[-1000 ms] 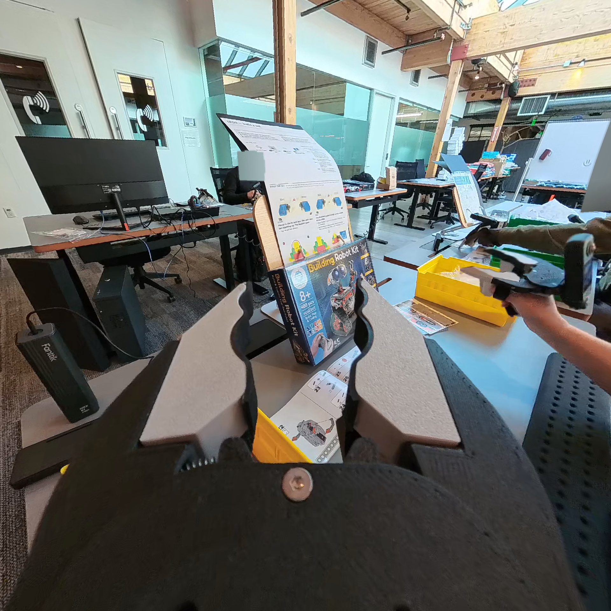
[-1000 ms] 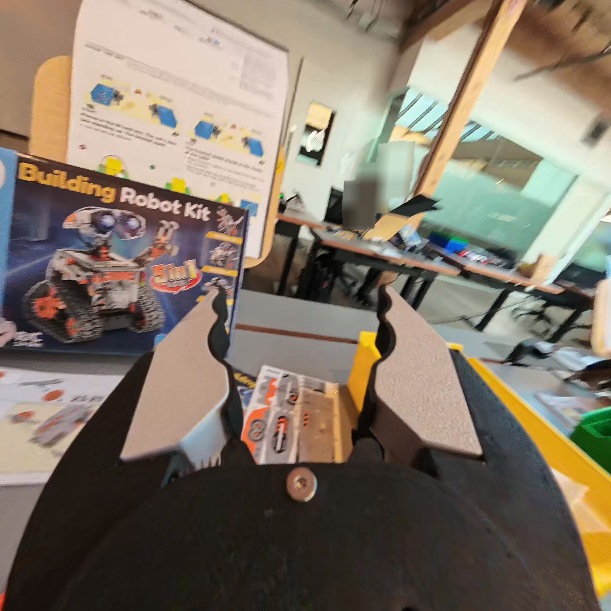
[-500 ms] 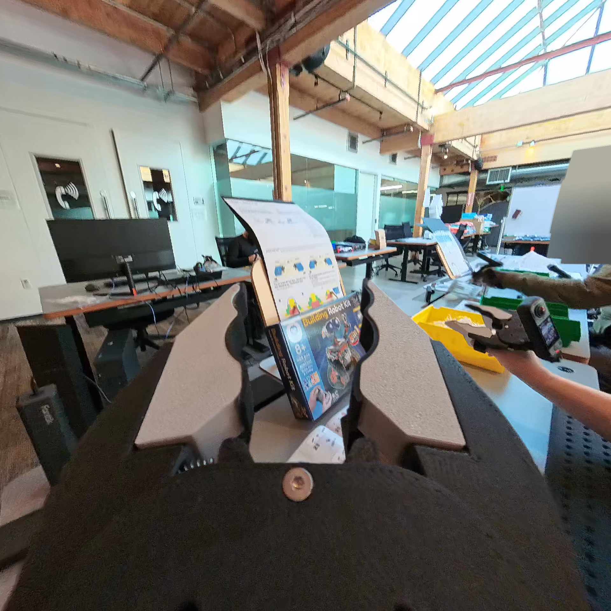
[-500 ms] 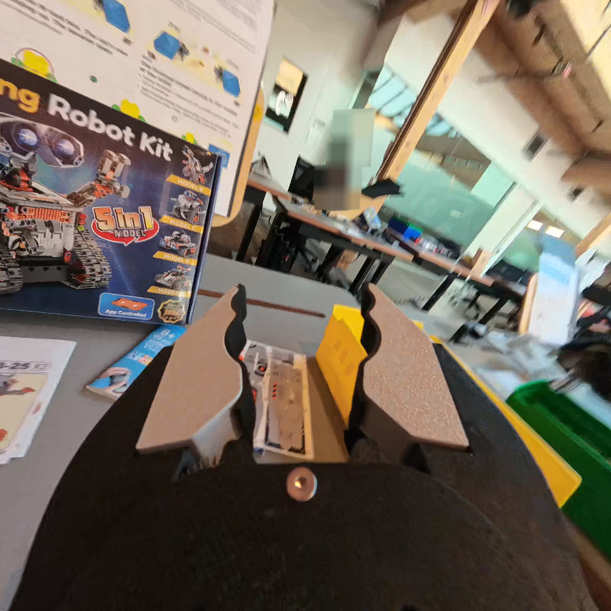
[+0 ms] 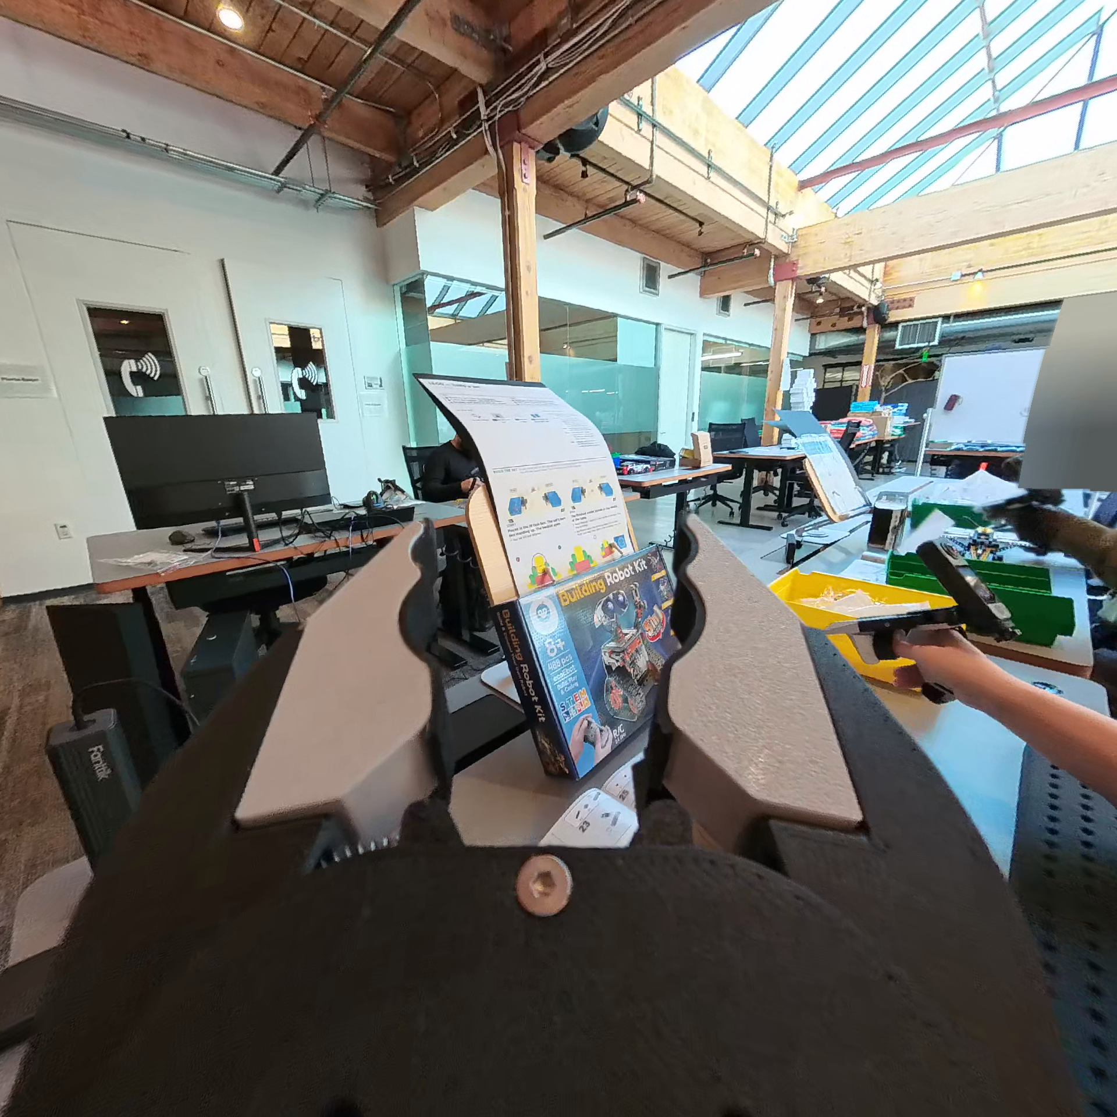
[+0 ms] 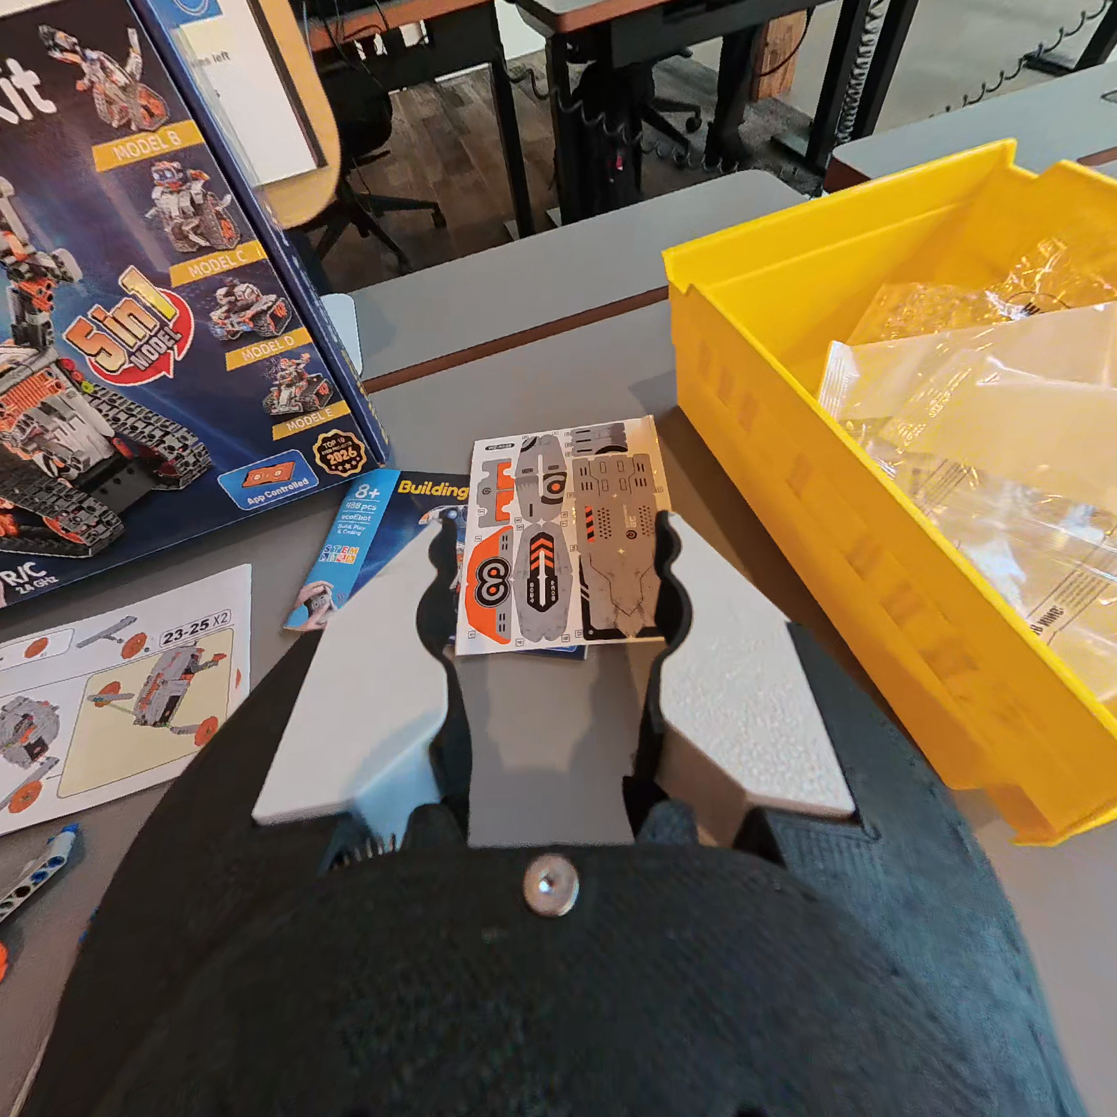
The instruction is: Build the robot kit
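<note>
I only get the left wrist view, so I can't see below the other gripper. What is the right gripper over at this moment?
Observer: The right gripper is open and empty. It points down at a sticker sheet lying flat on the grey table.
Operator: Is the sheet straight on the table?
Observer: Not fully. It lies across a blue booklet.
Operator: How does the yellow bin sit relative to the sheet?
Observer: The yellow bin is to the right of the sheet, with a strip of bare table between them.
</note>
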Action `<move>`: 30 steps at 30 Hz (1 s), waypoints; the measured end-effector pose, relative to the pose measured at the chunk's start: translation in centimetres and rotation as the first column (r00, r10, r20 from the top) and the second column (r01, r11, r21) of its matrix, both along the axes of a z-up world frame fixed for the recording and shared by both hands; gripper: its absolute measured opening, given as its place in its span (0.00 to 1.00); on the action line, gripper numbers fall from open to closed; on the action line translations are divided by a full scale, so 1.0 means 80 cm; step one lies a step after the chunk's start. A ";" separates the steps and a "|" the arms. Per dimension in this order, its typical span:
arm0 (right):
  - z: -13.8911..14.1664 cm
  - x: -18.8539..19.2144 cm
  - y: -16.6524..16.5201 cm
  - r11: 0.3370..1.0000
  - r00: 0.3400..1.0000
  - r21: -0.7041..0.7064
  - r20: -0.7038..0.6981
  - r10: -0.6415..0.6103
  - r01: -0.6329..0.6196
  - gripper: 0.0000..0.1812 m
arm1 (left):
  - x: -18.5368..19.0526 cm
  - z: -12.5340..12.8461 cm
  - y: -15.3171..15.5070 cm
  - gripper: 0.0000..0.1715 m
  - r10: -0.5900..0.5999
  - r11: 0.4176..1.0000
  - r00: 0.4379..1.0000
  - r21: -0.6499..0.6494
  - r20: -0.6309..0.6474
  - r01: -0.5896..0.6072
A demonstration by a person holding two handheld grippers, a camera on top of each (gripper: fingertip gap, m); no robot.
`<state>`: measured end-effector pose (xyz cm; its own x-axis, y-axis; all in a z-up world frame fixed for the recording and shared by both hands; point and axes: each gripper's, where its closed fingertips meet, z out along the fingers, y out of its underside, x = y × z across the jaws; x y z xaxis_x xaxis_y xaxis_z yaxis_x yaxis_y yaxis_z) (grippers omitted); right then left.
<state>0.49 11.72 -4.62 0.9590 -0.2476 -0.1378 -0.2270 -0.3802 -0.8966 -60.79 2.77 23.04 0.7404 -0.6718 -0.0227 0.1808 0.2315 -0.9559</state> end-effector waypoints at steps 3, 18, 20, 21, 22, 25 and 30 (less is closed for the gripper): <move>-0.002 0.009 -0.004 1.000 0.999 -0.019 0.044 -0.011 0.012 0.36 | 0.001 -0.001 0.001 0.44 -0.010 1.000 1.000 -0.010 0.008 0.010; -0.001 0.032 0.004 0.992 0.984 -0.037 -0.129 -0.125 0.121 0.35 | 0.005 0.001 -0.002 0.44 -0.018 1.000 1.000 -0.004 0.016 0.018; 0.005 0.008 0.012 0.999 0.967 -0.024 -0.251 -0.036 0.031 0.34 | 0.012 0.006 -0.011 0.44 -0.052 0.999 0.997 0.003 0.056 0.051; 0.010 -0.002 0.014 1.000 0.957 -0.012 -0.289 0.007 -0.011 0.35 | 0.020 0.008 -0.018 0.43 -0.078 0.997 0.995 0.003 0.069 0.078; 0.015 -0.009 0.015 0.999 0.948 0.004 -0.315 0.040 -0.041 0.35 | 0.031 0.007 -0.025 0.43 -0.105 0.994 0.992 0.001 0.073 0.106; 0.025 -0.021 0.016 0.992 0.908 0.053 -0.400 0.122 -0.110 0.37 | 0.069 -0.003 -0.041 0.43 -0.134 0.990 0.991 -0.029 0.026 0.135; 0.035 -0.038 0.016 0.966 0.712 0.150 -0.654 0.256 -0.210 0.37 | 0.143 -0.036 -0.059 0.44 -0.114 0.993 0.983 -0.056 -0.147 0.107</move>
<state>-2.55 13.04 -1.85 0.6422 0.0022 -0.7665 -0.6828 -0.4530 -0.5733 -49.34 -1.98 20.16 0.6520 -0.7525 -0.0934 0.0570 0.1714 -0.9835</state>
